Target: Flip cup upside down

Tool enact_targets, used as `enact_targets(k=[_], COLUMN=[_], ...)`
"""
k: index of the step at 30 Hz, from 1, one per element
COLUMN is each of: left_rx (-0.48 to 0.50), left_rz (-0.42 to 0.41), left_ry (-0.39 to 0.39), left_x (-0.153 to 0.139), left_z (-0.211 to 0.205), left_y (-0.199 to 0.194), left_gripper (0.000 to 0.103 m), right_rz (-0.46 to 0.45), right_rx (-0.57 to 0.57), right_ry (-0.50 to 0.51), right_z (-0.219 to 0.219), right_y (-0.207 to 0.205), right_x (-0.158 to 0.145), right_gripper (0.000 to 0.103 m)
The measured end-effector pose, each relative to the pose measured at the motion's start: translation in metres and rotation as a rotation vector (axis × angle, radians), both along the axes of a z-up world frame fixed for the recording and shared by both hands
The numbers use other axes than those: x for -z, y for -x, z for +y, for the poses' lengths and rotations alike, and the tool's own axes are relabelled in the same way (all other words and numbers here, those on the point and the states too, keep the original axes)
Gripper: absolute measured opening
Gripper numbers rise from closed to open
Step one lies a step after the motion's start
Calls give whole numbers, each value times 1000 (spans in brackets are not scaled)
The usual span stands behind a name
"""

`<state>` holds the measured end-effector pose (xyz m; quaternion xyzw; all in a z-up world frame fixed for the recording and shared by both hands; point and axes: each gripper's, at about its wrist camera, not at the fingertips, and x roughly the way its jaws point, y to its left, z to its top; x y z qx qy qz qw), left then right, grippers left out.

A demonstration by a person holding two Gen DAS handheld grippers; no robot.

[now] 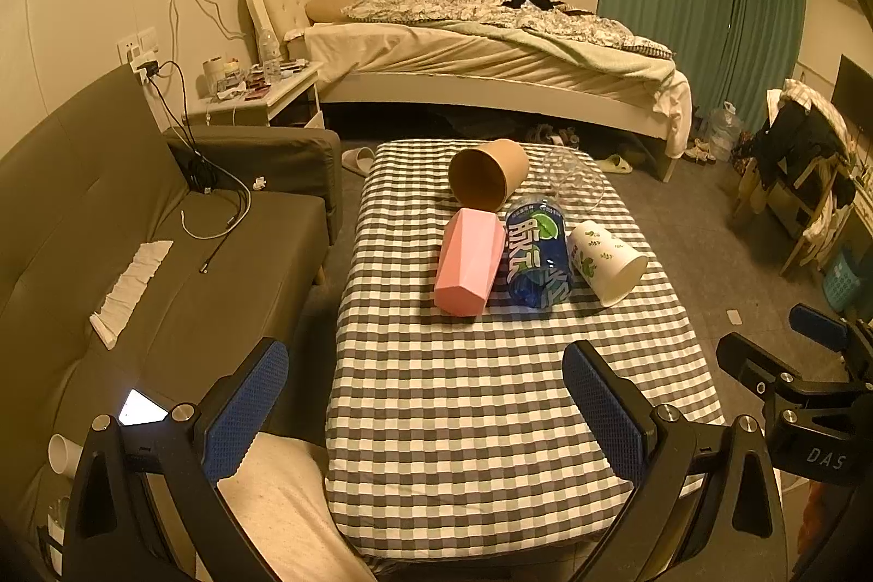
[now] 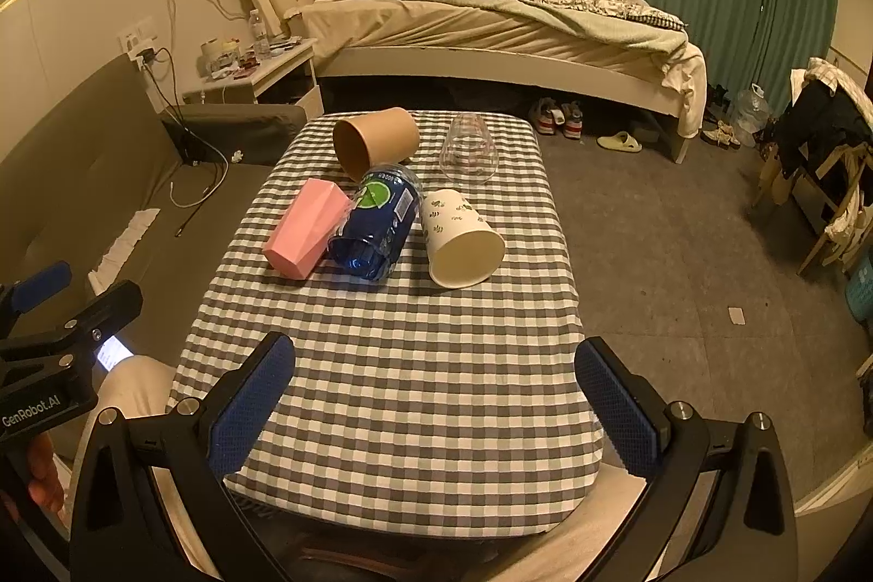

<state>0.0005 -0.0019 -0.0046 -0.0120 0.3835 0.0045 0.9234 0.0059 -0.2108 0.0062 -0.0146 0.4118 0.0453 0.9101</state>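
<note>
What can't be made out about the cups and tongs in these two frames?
- Clear glass: both views; transparency hides which end is down.
- Blue cup: its far end is hidden behind the brown cup.
- Pink cup: no opening visible in either view.
- Right tongs: cut off by the left view's edge; the left tongs likewise in the right view.

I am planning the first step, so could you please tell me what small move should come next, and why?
Probably move the right claw forward toward the white leaf-print cup. Both claws are open and empty at the near end of the checked table, and that cup lies on its side on the right, its mouth facing the right claw. The left claw sits farther from it.
</note>
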Motion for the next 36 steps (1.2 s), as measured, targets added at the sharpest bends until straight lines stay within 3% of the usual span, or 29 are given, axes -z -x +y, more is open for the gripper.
enact_targets(k=[36], left_rx=[-11], left_rz=[3], left_ry=[-2], left_x=[2], left_z=[2], left_y=[-1], left_gripper=[103], right_rz=[-2], right_rx=[-6], right_ry=[-2], right_z=[1], right_y=[2], right_x=[2], right_gripper=[103])
